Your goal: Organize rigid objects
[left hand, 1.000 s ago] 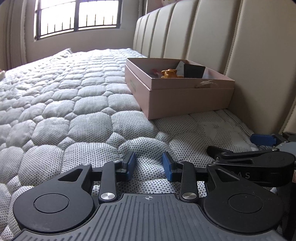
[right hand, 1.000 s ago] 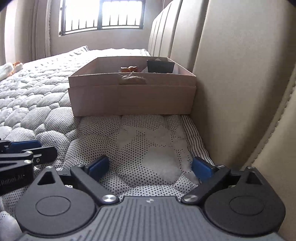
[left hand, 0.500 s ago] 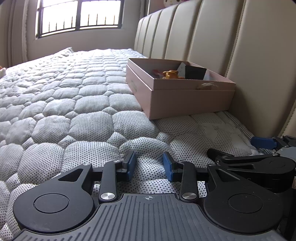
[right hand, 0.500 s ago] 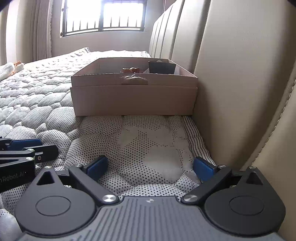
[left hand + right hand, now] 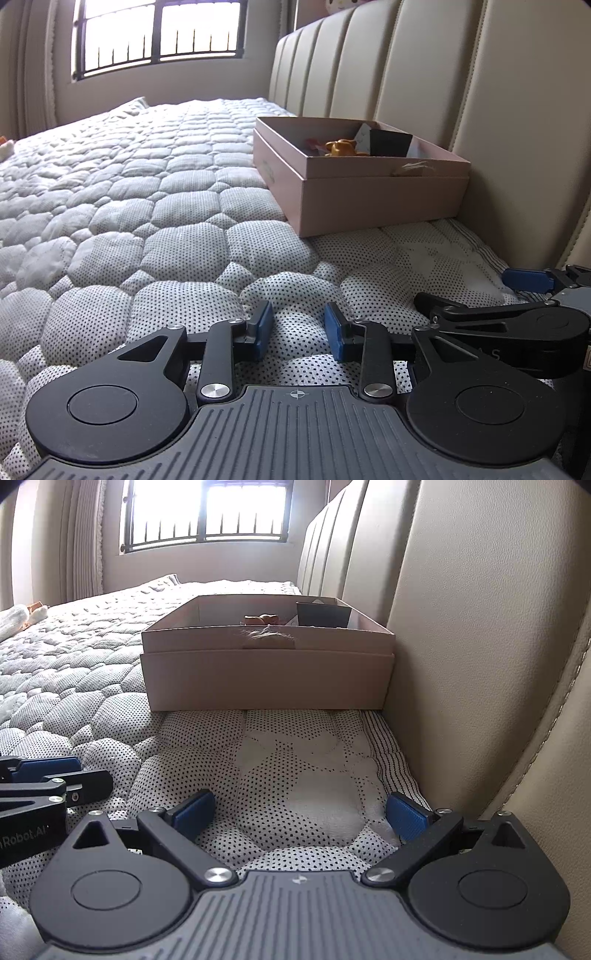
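The box [image 5: 266,679] sits ahead of both empty tools [image 5: 300,814].

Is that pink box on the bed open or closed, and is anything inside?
Open: the box has no lid on top. Inside are an orange toy and a black card.

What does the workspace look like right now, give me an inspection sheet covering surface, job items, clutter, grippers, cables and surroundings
Surface: quilted mattress, white with black dots.
Job's things: pink cardboard box, open, lying against the headboard; inside it an orange toy and a black card, plus other bits too small to name.
Clutter: a white and orange soft item at the mattress's far left edge.
Grippers: left gripper open, narrow gap, empty; right gripper open wide, empty; both low over the mattress, side by side.
Cables: nothing seen.
Surroundings: barred window, beige curtain.
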`<act>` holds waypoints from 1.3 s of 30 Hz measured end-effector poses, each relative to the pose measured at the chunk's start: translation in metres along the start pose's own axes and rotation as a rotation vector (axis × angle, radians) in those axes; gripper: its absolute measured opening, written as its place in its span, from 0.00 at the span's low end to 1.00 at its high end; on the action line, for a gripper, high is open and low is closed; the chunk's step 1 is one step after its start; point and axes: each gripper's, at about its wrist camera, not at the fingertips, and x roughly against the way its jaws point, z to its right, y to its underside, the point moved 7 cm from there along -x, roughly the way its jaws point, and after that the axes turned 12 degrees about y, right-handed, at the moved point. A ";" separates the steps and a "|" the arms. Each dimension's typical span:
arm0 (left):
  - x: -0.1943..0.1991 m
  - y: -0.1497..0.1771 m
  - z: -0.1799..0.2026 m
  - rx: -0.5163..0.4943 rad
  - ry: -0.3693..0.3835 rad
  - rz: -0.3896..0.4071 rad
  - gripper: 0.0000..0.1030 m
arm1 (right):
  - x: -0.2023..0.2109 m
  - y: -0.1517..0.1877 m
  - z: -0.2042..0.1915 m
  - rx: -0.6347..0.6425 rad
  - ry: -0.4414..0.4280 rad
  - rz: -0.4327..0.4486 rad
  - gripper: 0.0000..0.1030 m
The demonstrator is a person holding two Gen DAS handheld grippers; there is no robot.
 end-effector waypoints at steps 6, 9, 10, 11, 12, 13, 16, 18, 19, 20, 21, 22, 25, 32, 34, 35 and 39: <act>0.000 0.000 0.000 0.004 0.002 0.001 0.34 | 0.000 0.000 0.000 0.000 0.000 0.000 0.97; 0.001 0.000 -0.001 0.008 0.006 0.001 0.34 | 0.000 0.000 0.000 0.000 0.000 0.000 0.97; 0.001 0.000 -0.001 0.010 0.007 0.001 0.34 | 0.000 0.000 0.000 0.000 0.000 0.000 0.97; 0.000 0.000 -0.001 0.008 0.006 0.000 0.34 | 0.000 0.000 0.000 0.000 0.000 0.000 0.97; 0.000 0.000 -0.001 0.005 0.004 -0.001 0.34 | 0.000 0.000 0.000 0.000 0.000 0.000 0.97; 0.000 0.000 0.000 0.001 0.002 -0.001 0.34 | 0.000 0.000 0.000 0.000 0.000 0.000 0.97; 0.000 0.000 -0.001 0.004 0.005 -0.001 0.34 | 0.000 0.000 0.000 0.000 0.000 0.000 0.97; 0.000 0.000 -0.002 0.007 0.008 -0.001 0.34 | 0.000 0.000 0.000 0.000 0.000 0.000 0.97; 0.000 0.000 -0.001 0.004 0.006 -0.002 0.34 | 0.000 0.000 0.000 0.000 0.000 0.000 0.97; 0.000 0.000 -0.001 -0.001 0.002 -0.003 0.34 | 0.000 0.000 0.000 0.000 0.000 0.000 0.97; -0.001 0.000 0.000 -0.008 -0.003 -0.004 0.34 | 0.000 0.000 0.000 0.000 0.000 0.000 0.97; -0.001 0.000 0.001 -0.013 -0.006 -0.004 0.34 | 0.000 0.000 0.000 0.000 0.000 0.000 0.97; -0.001 0.000 0.001 -0.005 0.000 -0.003 0.34 | 0.000 0.000 0.000 0.000 0.000 0.000 0.97; 0.000 0.000 -0.001 0.003 0.007 -0.001 0.34 | 0.000 0.000 0.000 0.000 0.000 0.000 0.97; 0.000 0.000 -0.001 0.006 0.009 -0.001 0.34 | 0.000 0.000 0.000 0.001 0.000 0.000 0.97; 0.000 0.000 -0.001 0.007 0.009 -0.001 0.34 | 0.000 0.000 0.000 0.000 0.000 0.000 0.97; 0.000 0.000 -0.001 -0.001 0.004 -0.002 0.34 | 0.000 0.000 0.000 0.000 0.000 0.000 0.97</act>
